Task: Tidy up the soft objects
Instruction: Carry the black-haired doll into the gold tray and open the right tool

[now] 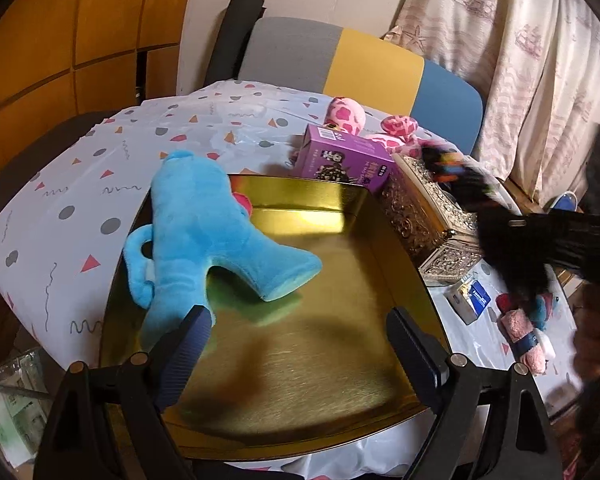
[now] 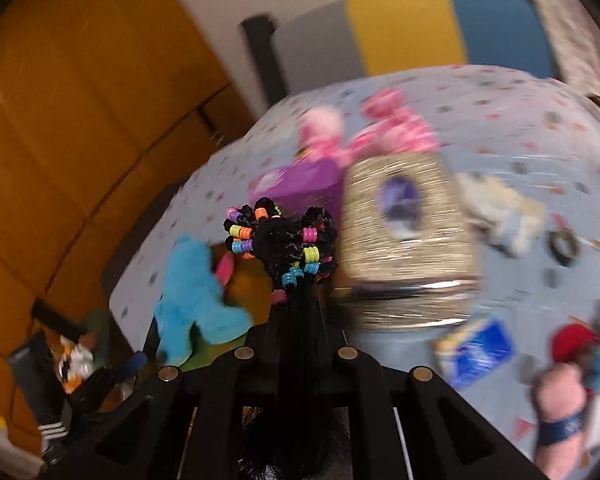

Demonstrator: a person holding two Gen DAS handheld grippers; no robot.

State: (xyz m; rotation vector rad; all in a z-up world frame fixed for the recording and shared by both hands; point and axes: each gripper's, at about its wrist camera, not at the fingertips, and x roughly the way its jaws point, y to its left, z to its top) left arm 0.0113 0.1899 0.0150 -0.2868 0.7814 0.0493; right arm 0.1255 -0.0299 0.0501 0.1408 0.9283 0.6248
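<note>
A blue plush toy (image 1: 192, 236) lies in the left part of a gold tray (image 1: 300, 360). My left gripper (image 1: 296, 348) is open and empty above the tray's near half, its left finger close to the plush's leg. My right gripper (image 2: 294, 320) is shut on a black hairpiece with coloured beads (image 2: 280, 240), held in the air over the table; it also shows blurred in the left wrist view (image 1: 496, 216). A pink spotted plush (image 1: 348, 116) lies at the far side. Rolled pink and blue socks (image 1: 524, 328) lie at the right.
A purple carton (image 1: 348, 160) and an ornate metal box (image 1: 428, 216) stand behind and right of the tray. A small blue-and-white box (image 1: 470, 296) lies by the socks. A colour-block chair (image 1: 360, 60) stands beyond the patterned tablecloth (image 1: 80, 184). The right wrist view is motion-blurred.
</note>
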